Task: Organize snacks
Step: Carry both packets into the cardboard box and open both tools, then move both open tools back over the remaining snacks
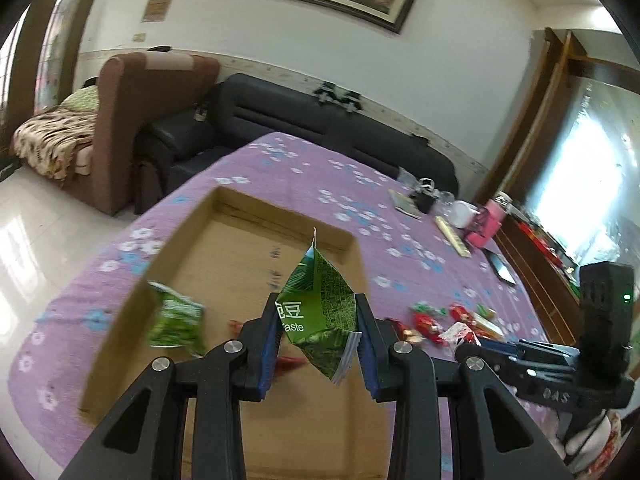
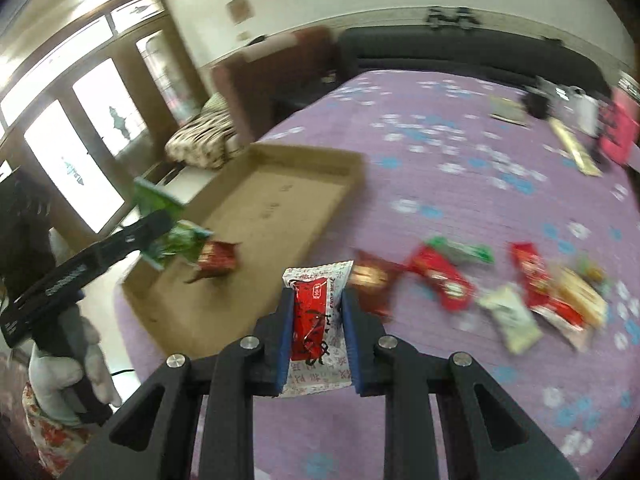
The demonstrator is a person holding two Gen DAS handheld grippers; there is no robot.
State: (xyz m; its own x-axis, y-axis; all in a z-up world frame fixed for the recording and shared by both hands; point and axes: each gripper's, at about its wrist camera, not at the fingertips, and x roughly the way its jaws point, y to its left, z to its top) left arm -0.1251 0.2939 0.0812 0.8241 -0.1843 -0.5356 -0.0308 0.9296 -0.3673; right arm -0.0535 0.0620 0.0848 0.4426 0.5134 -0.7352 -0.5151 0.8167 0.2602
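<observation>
Gripping a green snack bag (image 1: 320, 312) by its edges, the left gripper (image 1: 318, 344) hangs over the cardboard box (image 1: 224, 208), mid-frame. The right gripper (image 2: 316, 336) squeezes a red-and-white packet (image 2: 314, 320), bottom middle. Both bags could slip out and fall on the purple tablecloth (image 2: 460, 184).

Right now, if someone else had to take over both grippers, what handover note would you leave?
Left gripper: shut on a green snack packet, held over the cardboard tray.
Right gripper: shut on a red-and-white snack packet, above the purple tablecloth, just right of the tray.
Done: a green packet and a red packet already lie in the tray.
Left: put both held packets in the tray, then collect the loose snacks still scattered on the cloth to the right.
</observation>
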